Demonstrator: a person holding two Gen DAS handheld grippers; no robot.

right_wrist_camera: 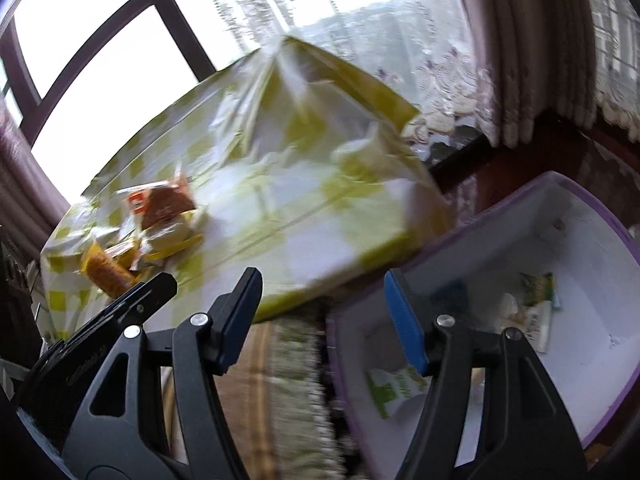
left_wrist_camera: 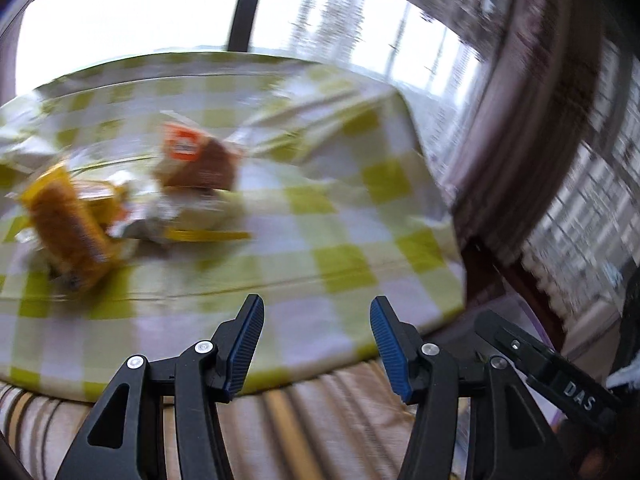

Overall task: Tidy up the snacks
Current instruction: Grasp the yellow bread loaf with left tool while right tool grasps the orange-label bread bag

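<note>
A blurred pile of snack packets lies on the green-and-white checked tablecloth (left_wrist_camera: pixel 320 216): a yellow-orange packet (left_wrist_camera: pixel 68 220), a brown and orange packet (left_wrist_camera: pixel 200 160) and pale wrappers (left_wrist_camera: pixel 192 216). The pile also shows in the right wrist view (right_wrist_camera: pixel 156 224). My left gripper (left_wrist_camera: pixel 316 320) is open and empty, above the table's near edge, right of the pile. My right gripper (right_wrist_camera: pixel 324 300) is open and empty, over the gap between the table and a white box with a purple rim (right_wrist_camera: pixel 592 240) that holds several green-and-white snack packets (right_wrist_camera: pixel 536 304).
A striped rug (left_wrist_camera: pixel 280 420) lies below the table's near edge. Large windows with dark frames (left_wrist_camera: pixel 244 4) and lace curtains (right_wrist_camera: pixel 520 60) stand behind the table. The other gripper's black body shows at the right edge of the left wrist view (left_wrist_camera: pixel 560 376).
</note>
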